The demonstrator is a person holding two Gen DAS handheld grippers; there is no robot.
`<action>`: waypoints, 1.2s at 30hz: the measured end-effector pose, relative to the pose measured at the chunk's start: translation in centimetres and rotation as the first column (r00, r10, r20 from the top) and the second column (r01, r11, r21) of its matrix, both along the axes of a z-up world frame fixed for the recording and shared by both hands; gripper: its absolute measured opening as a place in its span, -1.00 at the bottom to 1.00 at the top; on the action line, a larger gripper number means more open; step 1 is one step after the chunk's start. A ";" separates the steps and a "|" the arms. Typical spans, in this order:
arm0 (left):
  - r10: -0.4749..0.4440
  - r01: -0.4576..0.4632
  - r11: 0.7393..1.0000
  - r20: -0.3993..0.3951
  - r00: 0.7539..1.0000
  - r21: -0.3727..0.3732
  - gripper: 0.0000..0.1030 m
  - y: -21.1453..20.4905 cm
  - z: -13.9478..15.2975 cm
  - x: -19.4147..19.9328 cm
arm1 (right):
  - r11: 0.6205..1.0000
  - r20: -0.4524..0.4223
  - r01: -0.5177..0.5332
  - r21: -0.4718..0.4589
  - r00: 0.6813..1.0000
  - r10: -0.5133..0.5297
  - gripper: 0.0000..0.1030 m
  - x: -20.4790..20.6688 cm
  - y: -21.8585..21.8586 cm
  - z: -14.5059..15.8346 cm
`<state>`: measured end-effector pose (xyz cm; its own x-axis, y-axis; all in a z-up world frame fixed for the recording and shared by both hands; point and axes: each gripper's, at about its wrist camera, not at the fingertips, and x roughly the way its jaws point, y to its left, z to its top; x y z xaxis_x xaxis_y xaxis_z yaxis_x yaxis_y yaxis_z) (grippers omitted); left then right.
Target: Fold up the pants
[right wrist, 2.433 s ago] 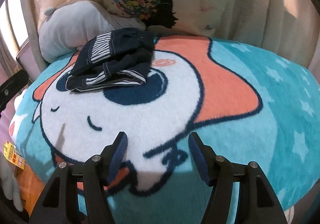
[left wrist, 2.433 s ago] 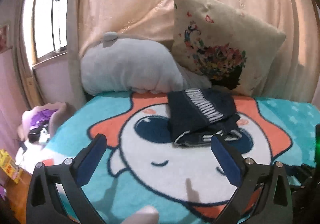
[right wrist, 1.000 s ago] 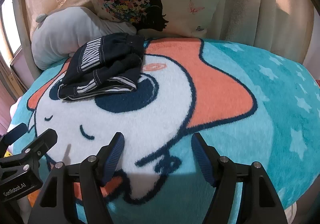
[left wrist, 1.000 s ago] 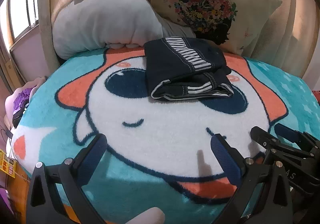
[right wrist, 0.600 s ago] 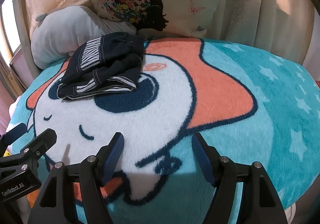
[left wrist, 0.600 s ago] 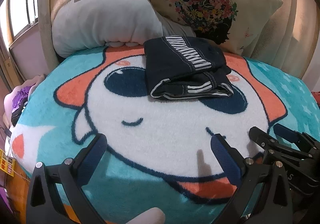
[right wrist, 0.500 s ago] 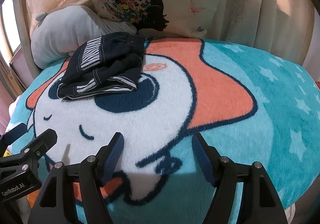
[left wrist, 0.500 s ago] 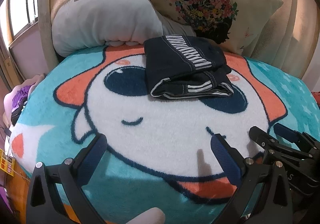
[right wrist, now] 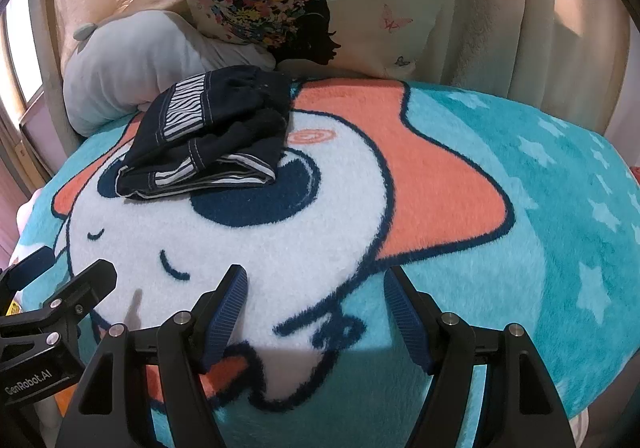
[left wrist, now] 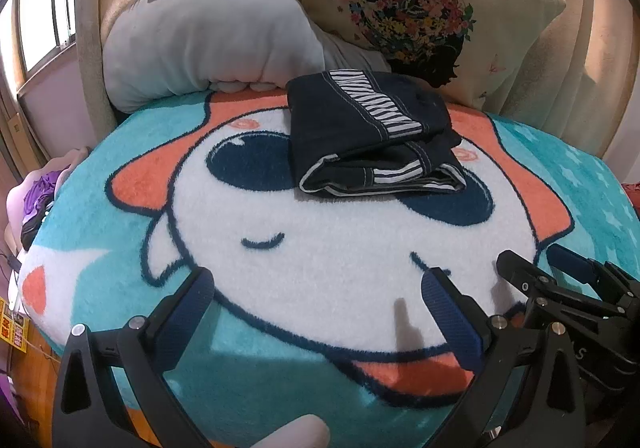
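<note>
Pants [left wrist: 370,137], dark navy with striped bands, lie folded in a compact bundle on the cartoon-print blanket [left wrist: 328,248] at the far side of the bed, just in front of a grey pillow [left wrist: 208,43] and a floral cushion [left wrist: 420,11]. Left claw [left wrist: 320,306] and right claw [right wrist: 316,306] hover side by side above the blanket's near edge, both tilted downward toward it, well apart from the pants. Each claw is released, jaws spread wide with nothing between them.
</note>
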<state>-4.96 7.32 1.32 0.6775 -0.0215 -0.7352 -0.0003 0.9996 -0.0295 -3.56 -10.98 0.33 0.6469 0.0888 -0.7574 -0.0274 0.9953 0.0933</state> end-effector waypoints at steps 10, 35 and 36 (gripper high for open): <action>-0.001 0.001 1.000 -0.009 1.000 -0.010 1.00 0.2 -0.2 0.1 | 1.000 -0.003 -0.002 -0.004 1.000 0.002 0.45 0.0 0.1 0.0; 0.008 -0.009 0.999 -0.024 1.000 -0.032 1.00 0.3 -0.3 0.2 | 0.999 0.002 -0.024 -0.023 1.000 0.024 0.46 0.4 0.9 0.4; 0.010 -0.010 0.999 -0.023 1.000 -0.031 1.00 0.3 -0.2 0.1 | 0.999 0.001 -0.025 -0.024 1.000 0.025 0.46 0.4 0.9 0.4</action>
<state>-4.84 7.59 1.07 0.6608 -0.0378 -0.7496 -0.0112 0.9981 -0.0602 -3.16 -10.12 0.69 0.6458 0.0871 -0.7585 -0.0528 0.9962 0.0695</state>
